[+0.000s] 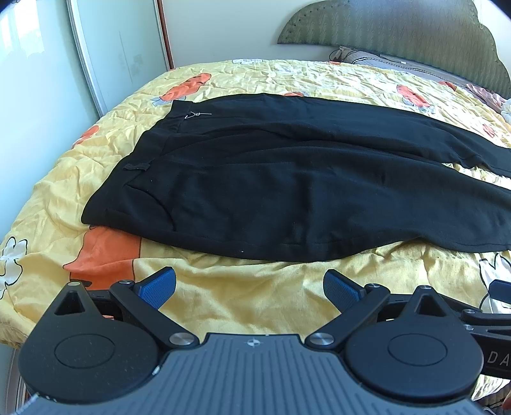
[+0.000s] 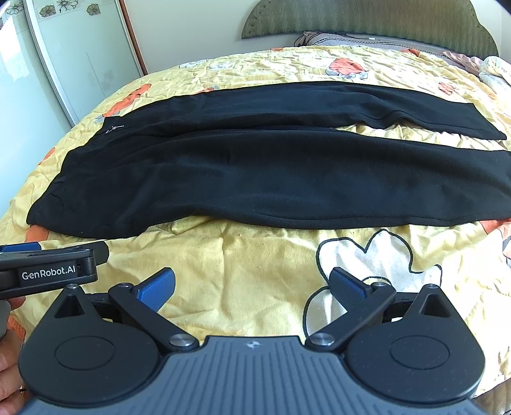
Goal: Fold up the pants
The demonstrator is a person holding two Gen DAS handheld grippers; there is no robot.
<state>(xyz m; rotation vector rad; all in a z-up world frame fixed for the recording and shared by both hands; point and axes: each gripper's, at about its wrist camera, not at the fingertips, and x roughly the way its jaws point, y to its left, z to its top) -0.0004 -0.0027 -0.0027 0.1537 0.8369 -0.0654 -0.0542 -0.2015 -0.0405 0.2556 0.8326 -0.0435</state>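
Left gripper [image 1: 249, 284]: jaws spread wide, nothing between the blue pads, poised over bare bedspread [image 1: 242, 297].
Right gripper [image 2: 252, 284]: jaws equally wide and empty, just beside the left gripper.
Pants [image 1: 271, 178]: black, laid flat and unfolded just ahead of both grippers, untouched; waistband ahead-left, the two legs running off ahead-right, slightly parted at the hems.
Bedspread: yellow with orange and white flowers, wrinkled beneath both grippers.
Headboard [image 2: 367, 19]: green, far beyond the pants.

Black pants [image 1: 287, 178] lie flat across the middle of the frame on a yellow bedspread [image 1: 242, 293], waistband at left, legs running right. The left claw [image 1: 249, 287] sits at the bottom, jaws wide apart over bare bedspread, short of the pants. A green headboard [image 1: 399, 35] fills the upper right.
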